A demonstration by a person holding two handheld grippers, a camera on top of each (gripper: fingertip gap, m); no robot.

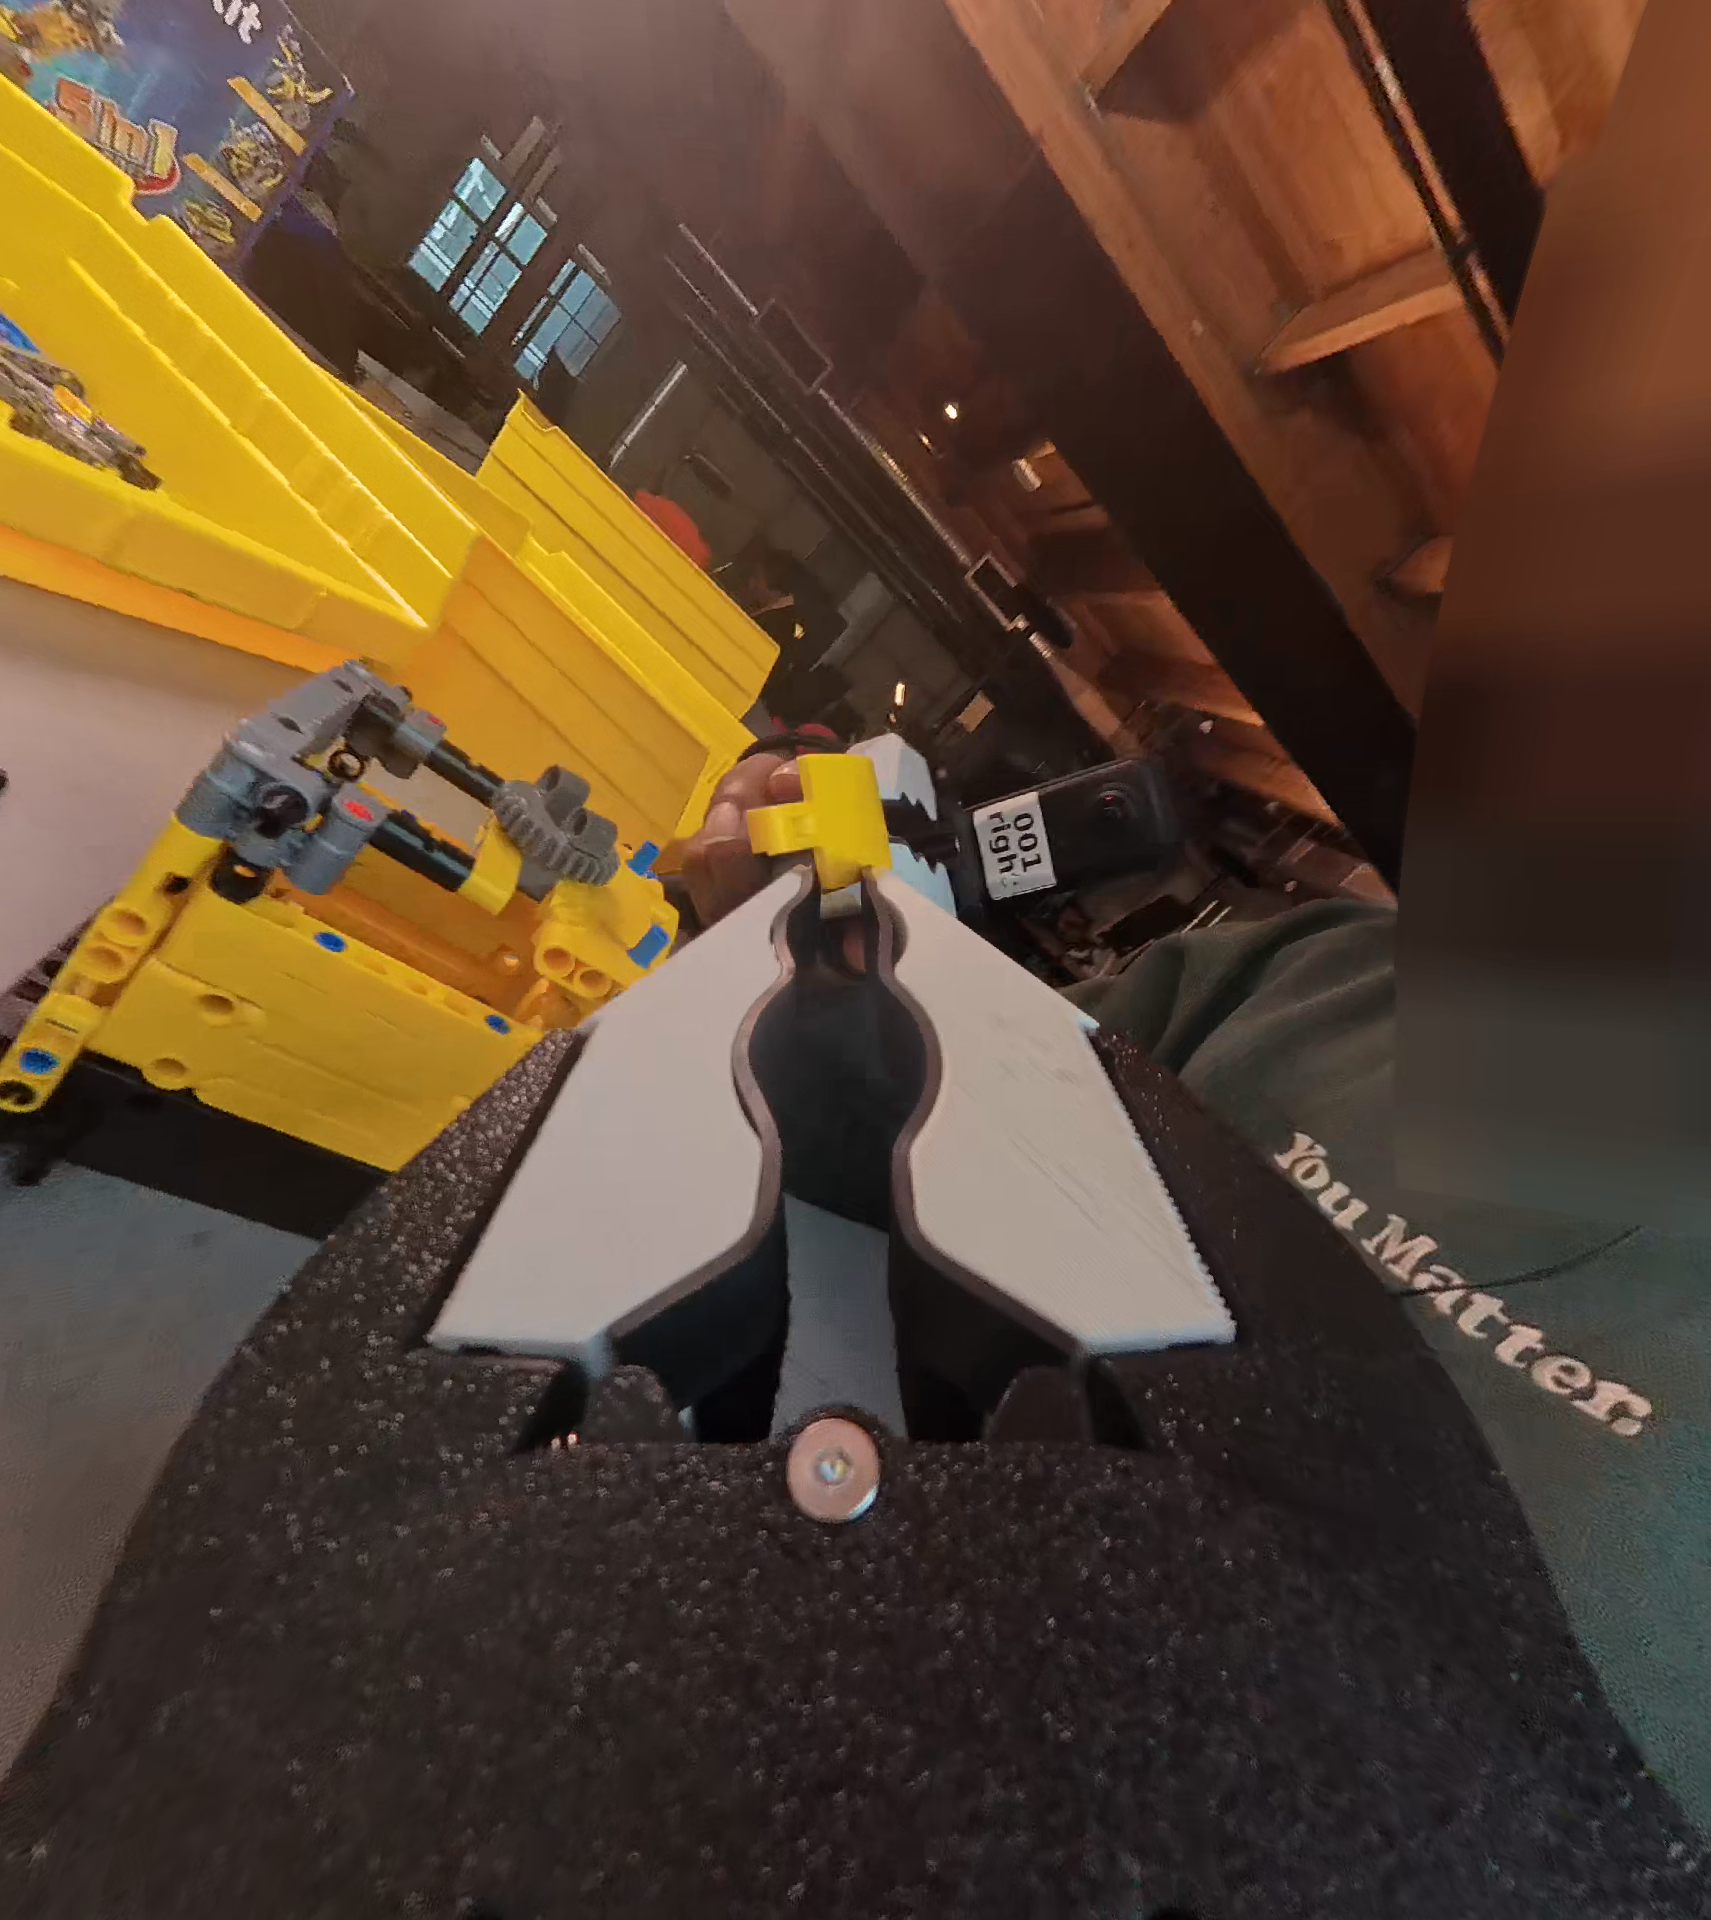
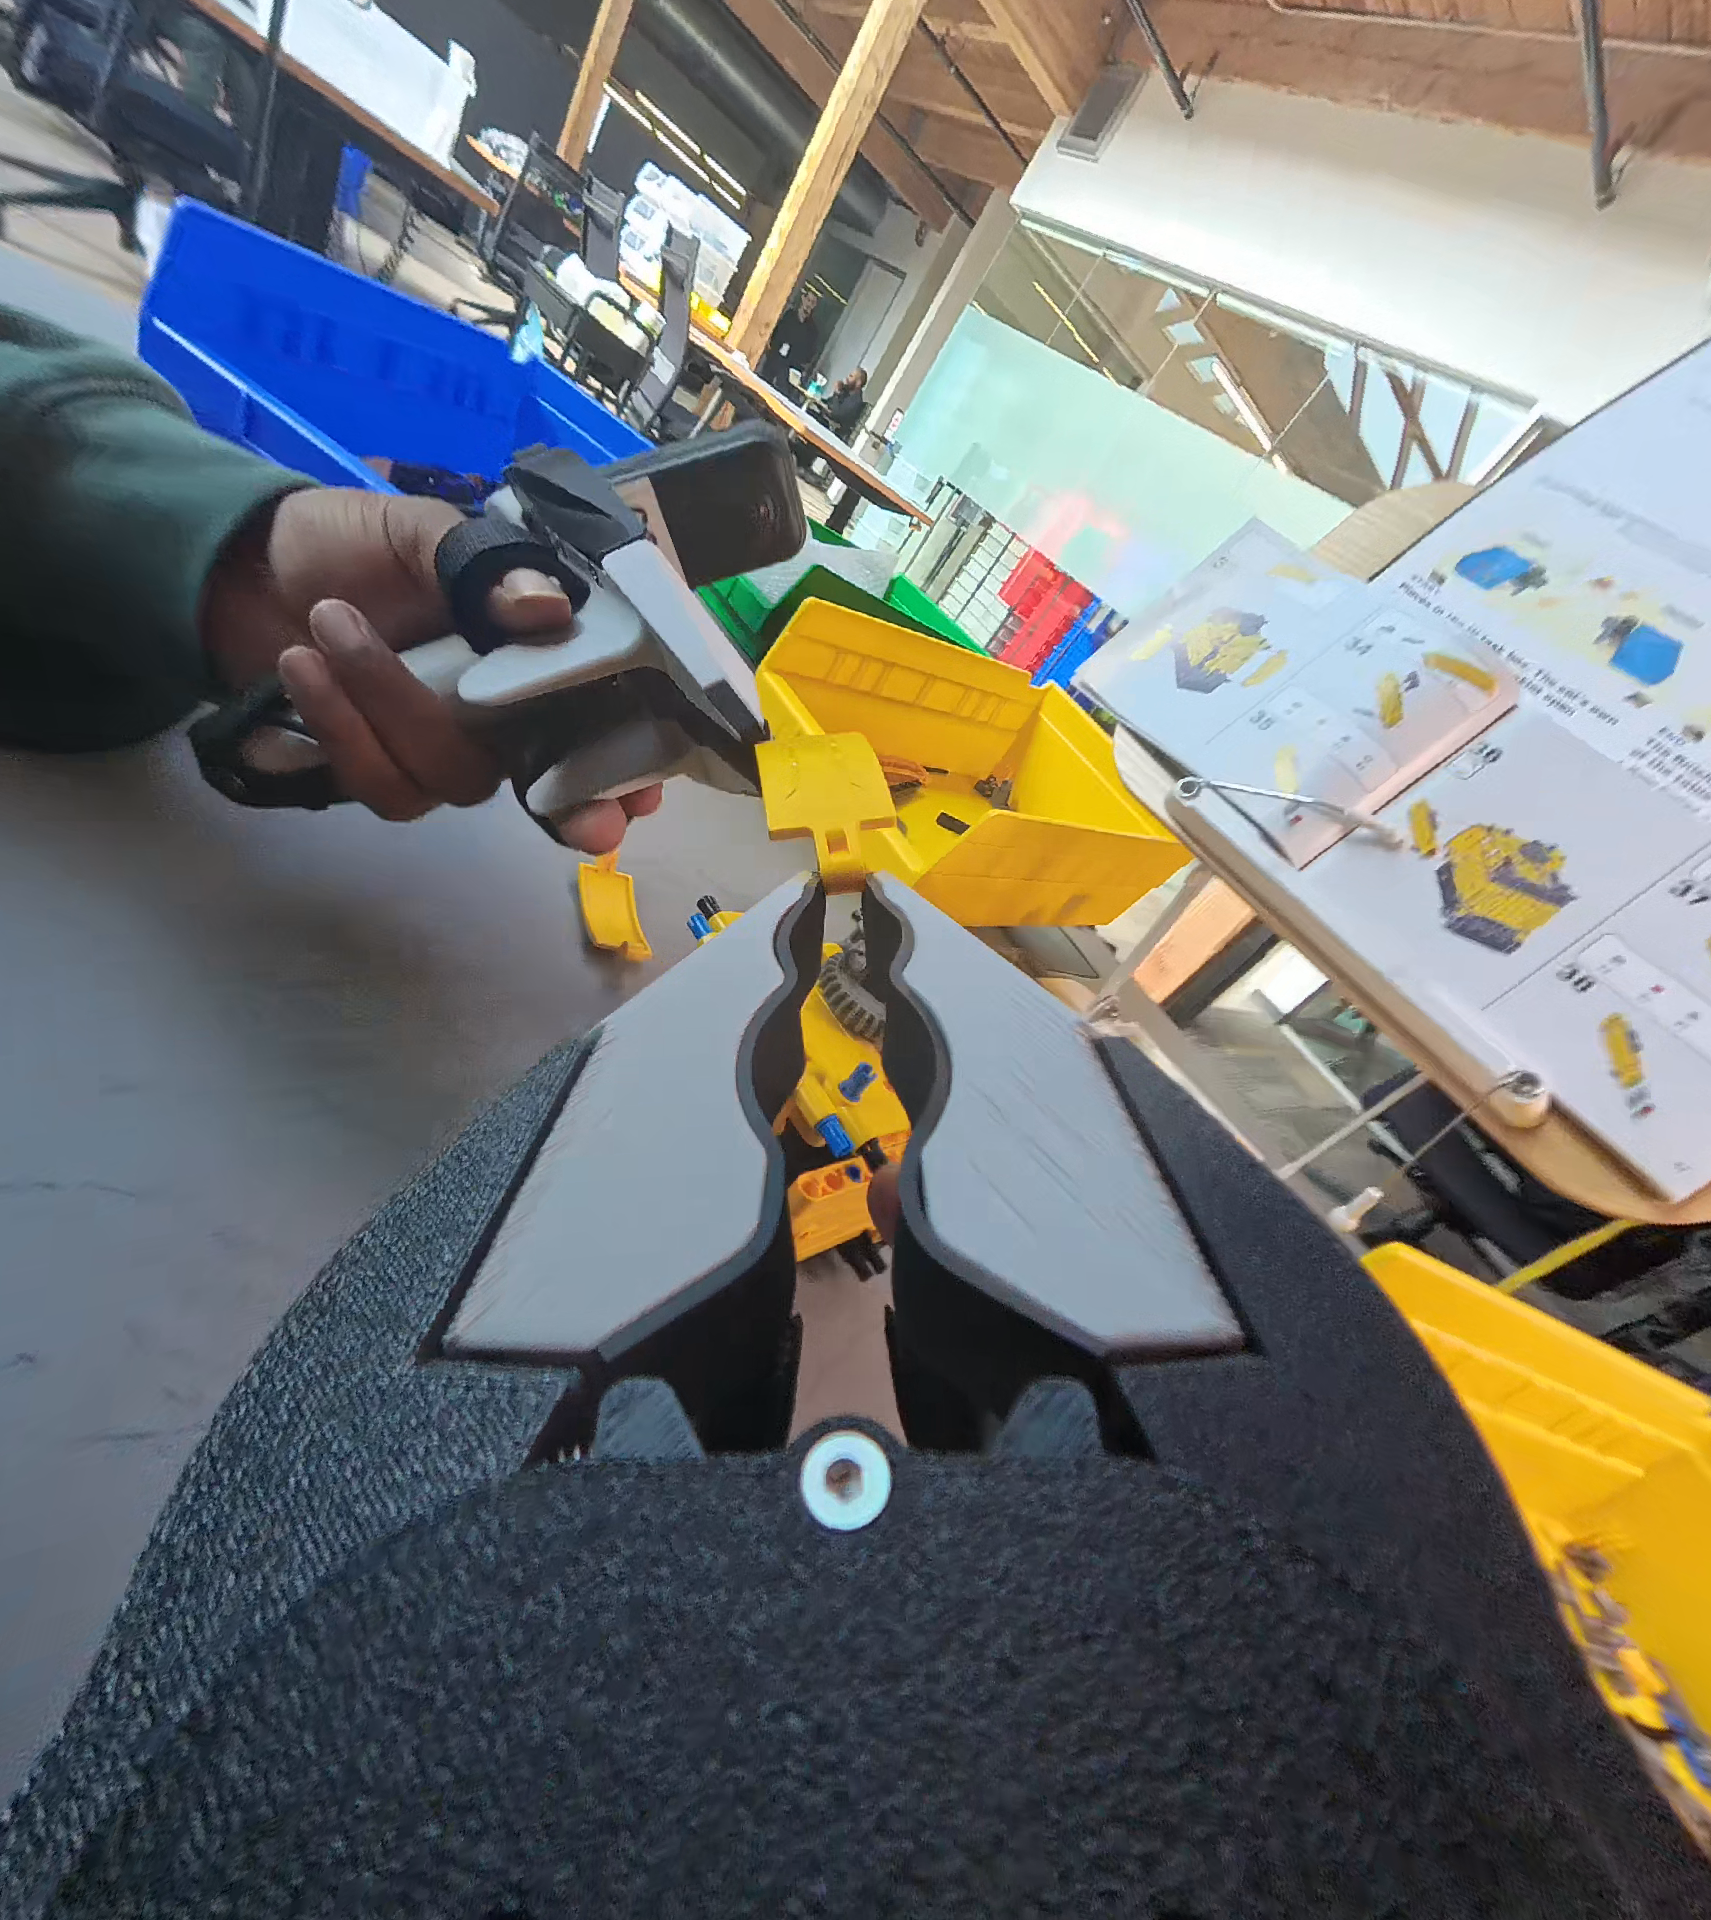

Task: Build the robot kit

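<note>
Two tools: both pinch one yellow piece (image 2: 823, 784) from opposite sides, raised above the counter (image 2: 103, 987).
Counter: grey surface carrying bins, loose parts and a half-built model.
Yellow bins: one tilted bin (image 2: 976, 758) lies just behind the held piece in the right wrist view; stacked ones (image 1: 560, 582) stand behind the model in the left wrist view.
Blue bin: a blue bin (image 2: 331, 353) sits farther back, behind the person's hand (image 2: 363, 644).
Booklet: an open instruction booklet (image 2: 1557, 790) rests on a tilted wooden stand at the right.
Model: a yellow brick model (image 1: 331, 935) with grey gears and black axles stands on the counter, left of the left tool's fingers.
Left tool: the left tool (image 1: 838, 902) is clamped on a narrow tab of the yellow piece (its fingertips nearly meet).
Right tool: the right tool (image 2: 840, 881) is likewise closed on the tab at the piece's other end.
Loose part: a small curved yellow part (image 2: 612, 906) lies on the counter under the hand.
</note>
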